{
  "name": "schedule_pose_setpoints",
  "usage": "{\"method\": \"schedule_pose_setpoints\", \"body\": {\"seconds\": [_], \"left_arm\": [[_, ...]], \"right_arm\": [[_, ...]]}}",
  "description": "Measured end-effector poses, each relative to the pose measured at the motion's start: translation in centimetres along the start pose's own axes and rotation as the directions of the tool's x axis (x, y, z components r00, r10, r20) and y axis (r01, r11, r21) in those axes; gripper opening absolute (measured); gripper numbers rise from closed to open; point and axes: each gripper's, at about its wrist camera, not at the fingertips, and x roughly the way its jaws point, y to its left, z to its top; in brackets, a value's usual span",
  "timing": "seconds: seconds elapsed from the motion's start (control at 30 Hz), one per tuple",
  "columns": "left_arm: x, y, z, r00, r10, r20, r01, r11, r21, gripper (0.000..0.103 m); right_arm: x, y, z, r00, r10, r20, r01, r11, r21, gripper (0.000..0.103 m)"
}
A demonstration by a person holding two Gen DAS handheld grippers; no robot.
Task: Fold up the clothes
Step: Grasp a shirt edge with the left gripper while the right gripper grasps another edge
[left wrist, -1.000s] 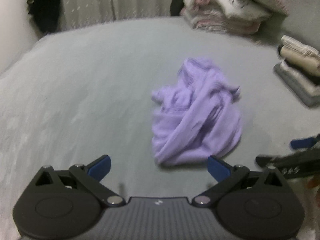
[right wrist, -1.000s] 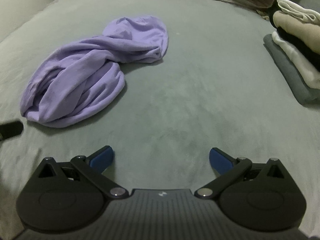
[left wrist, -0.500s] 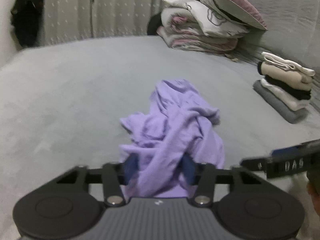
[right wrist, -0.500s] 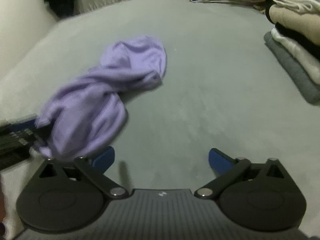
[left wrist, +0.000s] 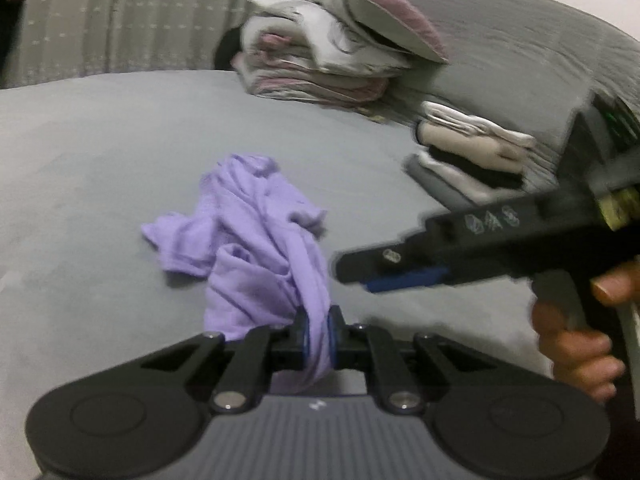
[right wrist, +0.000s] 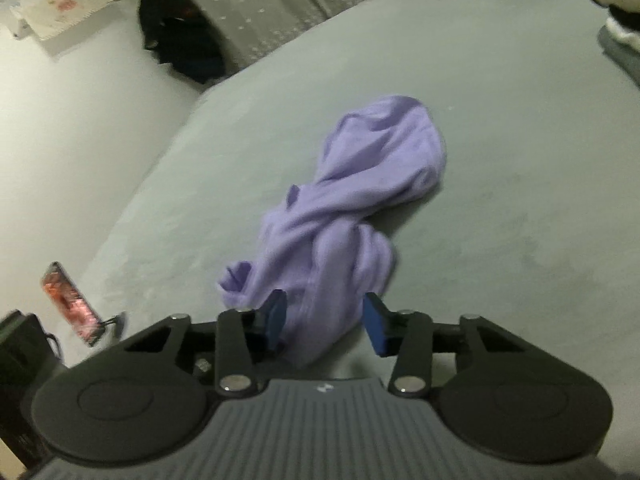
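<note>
A crumpled purple garment (left wrist: 256, 232) lies on the grey bed (left wrist: 100, 168). My left gripper (left wrist: 318, 336) has its jaws closing, and its pads pinch a bunched fold at the garment's near end. In the right wrist view the same garment (right wrist: 372, 168) stretches away from my right gripper (right wrist: 325, 322). That gripper's jaws are closing with a hanging fold between them, and a gap shows beside the right pad. In the left wrist view the right gripper (left wrist: 372, 276) reaches in from the right, held by a hand (left wrist: 572, 344).
A stack of folded clothes (left wrist: 468, 160) sits at the right of the bed. Piled bedding and a pillow (left wrist: 332, 52) lie at the back by the grey headboard. The bed's left edge (right wrist: 160, 184) drops to the floor, where a dark bag (right wrist: 180, 36) leans against the curtain.
My left gripper went from wide open to closed on the garment's near end, which now rises off the bed. My right gripper swung left to the garment and its jaws narrowed around a fold.
</note>
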Motion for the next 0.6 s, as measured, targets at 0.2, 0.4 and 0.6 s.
{"method": "schedule_pose_setpoints", "body": {"seconds": [0.2, 0.4, 0.6], "left_arm": [[-1.1, -2.4, -0.9, 0.997, -0.075, -0.013, 0.075, 0.997, 0.027, 0.008], [-2.2, -2.9, -1.6, 0.994, -0.108, -0.031, 0.109, 0.994, 0.016, 0.008], [-2.7, -1.9, -1.4, 0.993, -0.105, -0.044, 0.106, 0.994, 0.020, 0.013]], "right_arm": [[-0.5, 0.4, 0.1, 0.998, 0.063, -0.026, -0.062, 0.998, 0.032, 0.024], [-1.1, 0.6, -0.1, 0.999, 0.027, -0.038, -0.026, 1.000, 0.011, 0.009], [-1.9, 0.2, -0.8, 0.998, -0.044, -0.033, 0.044, 0.999, -0.013, 0.006]]}}
